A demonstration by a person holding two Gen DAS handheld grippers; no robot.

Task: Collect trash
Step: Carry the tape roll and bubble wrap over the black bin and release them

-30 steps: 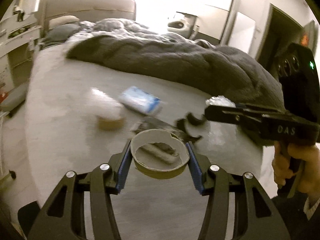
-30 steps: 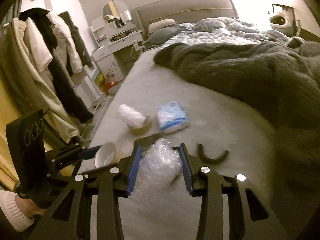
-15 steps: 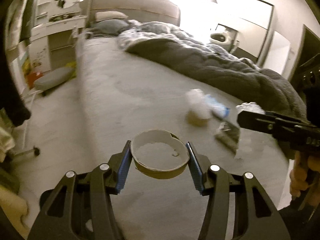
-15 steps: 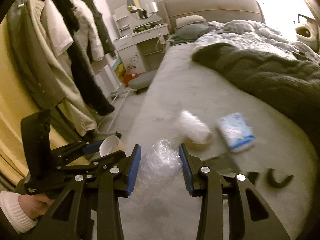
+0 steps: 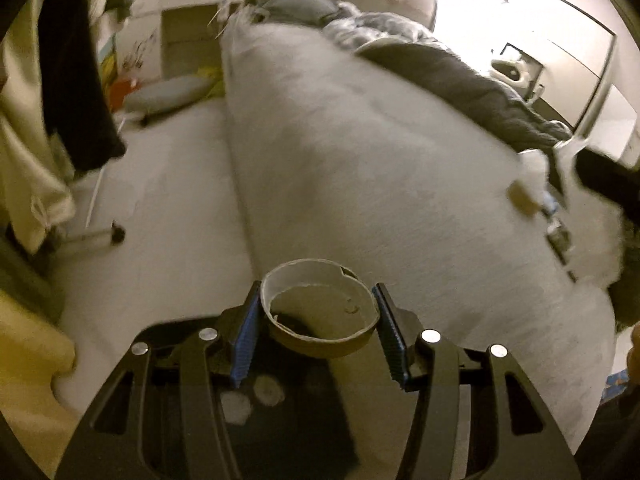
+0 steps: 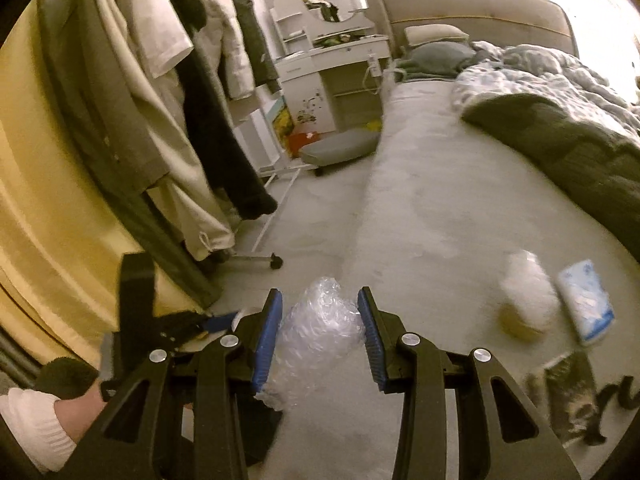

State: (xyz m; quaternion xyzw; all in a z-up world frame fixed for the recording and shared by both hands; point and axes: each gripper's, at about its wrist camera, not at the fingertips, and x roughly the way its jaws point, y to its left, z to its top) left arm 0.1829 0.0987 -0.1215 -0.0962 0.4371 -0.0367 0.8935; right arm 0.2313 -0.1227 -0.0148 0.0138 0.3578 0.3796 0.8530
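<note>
Beside the bed [image 6: 432, 184], my left tool [image 5: 318, 322] pinches a paper cup [image 5: 320, 312] by its sides, mouth toward the camera. My right tool [image 6: 318, 330] grips a wad of bubble wrap [image 6: 320, 332] between its blue pads. On the bed lie a blue-and-white packet [image 6: 584, 304] and what may be another cup [image 6: 528, 300], blurred.

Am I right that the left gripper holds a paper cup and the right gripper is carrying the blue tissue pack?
Not quite. The left gripper does hold the paper cup, but the right gripper is shut on a wad of bubble wrap. The right wrist view shows the blue tissue pack lying on the bed.
</note>
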